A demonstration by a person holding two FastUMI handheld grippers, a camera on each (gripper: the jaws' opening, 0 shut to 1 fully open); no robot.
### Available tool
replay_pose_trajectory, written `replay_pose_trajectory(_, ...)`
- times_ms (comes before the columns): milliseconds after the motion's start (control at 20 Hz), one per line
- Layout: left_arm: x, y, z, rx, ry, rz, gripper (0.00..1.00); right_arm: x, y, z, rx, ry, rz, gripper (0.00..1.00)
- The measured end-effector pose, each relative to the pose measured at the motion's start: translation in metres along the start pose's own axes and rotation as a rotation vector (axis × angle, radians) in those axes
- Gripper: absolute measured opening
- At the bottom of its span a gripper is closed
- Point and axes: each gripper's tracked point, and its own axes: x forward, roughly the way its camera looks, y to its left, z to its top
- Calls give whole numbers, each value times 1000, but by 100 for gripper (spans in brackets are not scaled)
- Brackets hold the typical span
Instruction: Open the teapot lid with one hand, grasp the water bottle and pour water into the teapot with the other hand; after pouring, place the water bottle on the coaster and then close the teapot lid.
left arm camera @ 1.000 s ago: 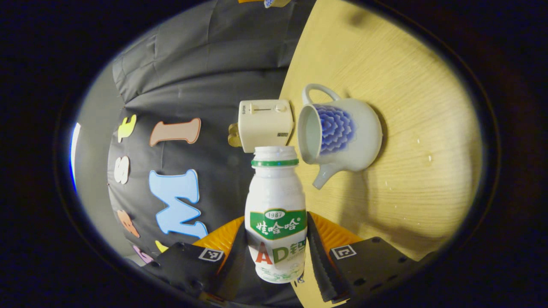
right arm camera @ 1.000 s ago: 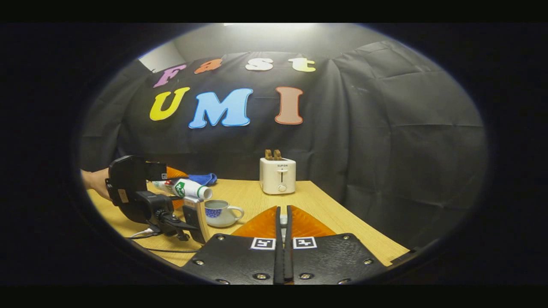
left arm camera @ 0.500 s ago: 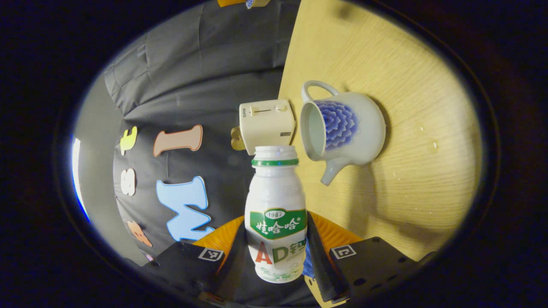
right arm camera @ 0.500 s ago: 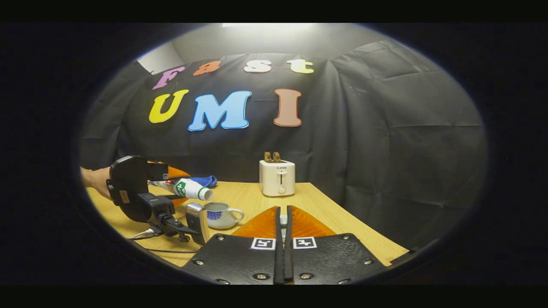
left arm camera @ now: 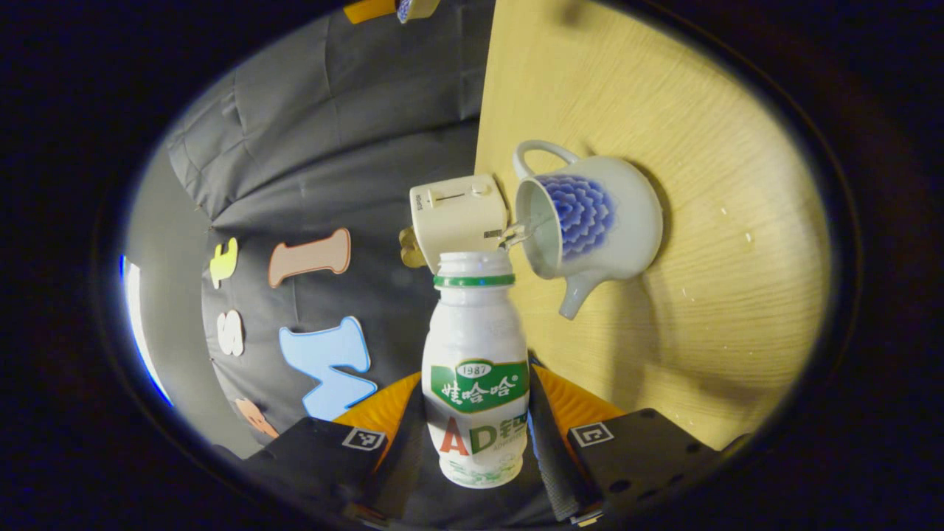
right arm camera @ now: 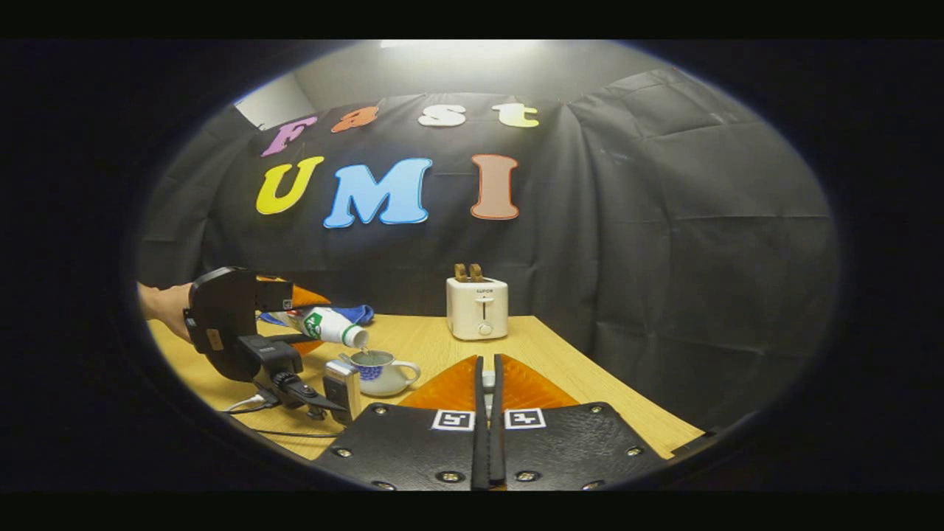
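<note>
A light wood-grain desk [right arm camera: 560,369] is seen against the black cloth wall. A white teapot [right arm camera: 380,371] with a blue flower pattern is set on it, its top uncovered and its handle turned toward the toaster [right arm camera: 477,307]. The toaster is placed at the desk's far edge, well behind the teapot. A blue cloth [right arm camera: 354,313] is laid behind the teapot, near the wall. Thin cables [right arm camera: 284,432] are trailed across the desk in front of the teapot.

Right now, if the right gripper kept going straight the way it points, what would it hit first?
Probably the toaster: it stands on the table almost dead ahead of the right gripper, nothing between, though depth is hard to judge.
</note>
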Motion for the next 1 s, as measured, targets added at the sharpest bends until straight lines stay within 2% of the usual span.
replay_pose_trajectory(450,2,6,-1,28,1,19,76,-3,0,7,0,-20,4,0)
replay_pose_trajectory(500,2,7,-1,34,0,29,79,-2,0,6,0,-17,4,0)
replay_pose_trajectory(550,2,8,-2,39,2,33,76,-2,0,5,3,-14,5,0)
replay_pose_trajectory(900,3,11,-7,88,15,41,76,-4,0,9,-5,-26,4,0)
replay_pose_trajectory(950,3,13,-7,93,14,43,82,-4,1,9,-8,-26,5,0)
replay_pose_trajectory(1000,3,13,-7,102,13,40,82,-4,1,9,-8,-25,6,0)
